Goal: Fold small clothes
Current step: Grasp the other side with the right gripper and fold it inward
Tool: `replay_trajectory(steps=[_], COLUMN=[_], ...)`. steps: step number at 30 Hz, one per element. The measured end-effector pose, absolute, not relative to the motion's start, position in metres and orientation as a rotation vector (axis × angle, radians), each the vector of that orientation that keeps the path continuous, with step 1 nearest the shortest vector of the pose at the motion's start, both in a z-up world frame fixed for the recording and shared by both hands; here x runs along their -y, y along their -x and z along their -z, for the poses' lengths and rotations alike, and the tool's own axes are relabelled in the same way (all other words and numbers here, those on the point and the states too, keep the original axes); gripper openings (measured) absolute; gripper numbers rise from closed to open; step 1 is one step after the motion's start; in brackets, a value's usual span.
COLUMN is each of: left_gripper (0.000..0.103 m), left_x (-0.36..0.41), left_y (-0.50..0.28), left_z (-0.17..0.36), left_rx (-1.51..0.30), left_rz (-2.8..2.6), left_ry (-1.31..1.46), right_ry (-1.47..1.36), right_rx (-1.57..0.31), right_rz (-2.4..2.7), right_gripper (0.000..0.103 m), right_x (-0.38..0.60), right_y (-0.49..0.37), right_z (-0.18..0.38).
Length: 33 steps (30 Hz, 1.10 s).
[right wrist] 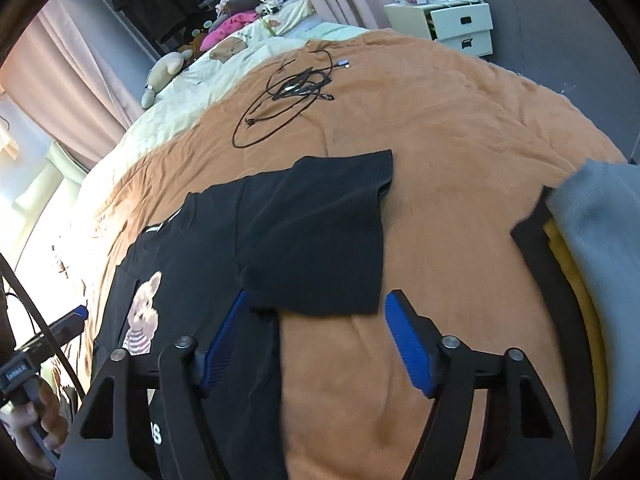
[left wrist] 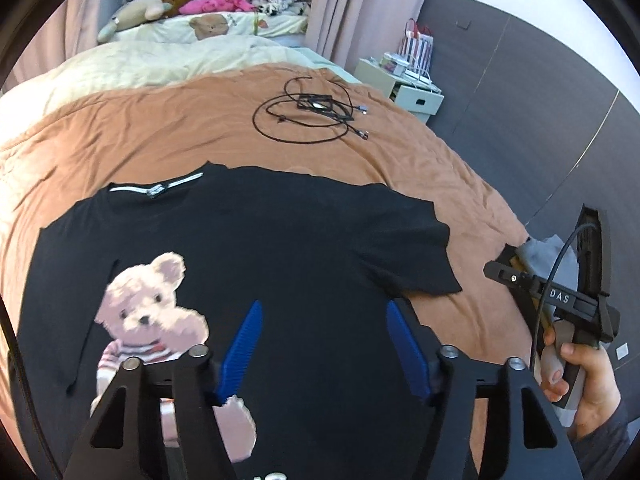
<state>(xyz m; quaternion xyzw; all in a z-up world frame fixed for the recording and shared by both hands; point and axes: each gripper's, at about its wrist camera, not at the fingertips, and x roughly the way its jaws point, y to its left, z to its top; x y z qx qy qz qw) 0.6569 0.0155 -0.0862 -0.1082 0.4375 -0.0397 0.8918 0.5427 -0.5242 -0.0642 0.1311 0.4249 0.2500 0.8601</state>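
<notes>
Only rightward: folded stack [right wrist: 592, 264] (perhaps clothes) beside black T-shirt [left wrist: 248, 240]; left tongs [left wrist: 322, 344], right tongs [right wrist: 316, 340] both spread, empty.

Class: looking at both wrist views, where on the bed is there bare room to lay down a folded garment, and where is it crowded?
Free: the brown blanket between the black T-shirt sleeve and the stacked clothes; also the strip between the shirt's collar and the coiled cables. Crowded: the T-shirt's spread, the cables, and the pillow end with plush toys.
</notes>
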Motion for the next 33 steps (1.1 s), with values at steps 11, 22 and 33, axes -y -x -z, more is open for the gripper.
replay_trajectory(steps=[11,22,33], left_gripper=[0.037,0.028,0.027], left_x=[-0.005,0.011,0.013], left_y=[-0.727,-0.773,-0.787], left_z=[0.138,0.185,0.201], left_rx=[-0.985,-1.050,-1.085], left_rz=[0.121,0.141,0.177], left_ry=[0.228,0.243,0.326], right_ry=[-0.321,-0.393,-0.322], right_rx=[-0.959,-0.997,-0.914], right_rz=[-0.520,-0.599,-0.697], right_gripper=[0.054,0.011,0.001], right_x=[0.518,0.507,0.486], right_y=[-0.627,-0.673,-0.646], right_z=[0.110,0.128,0.070])
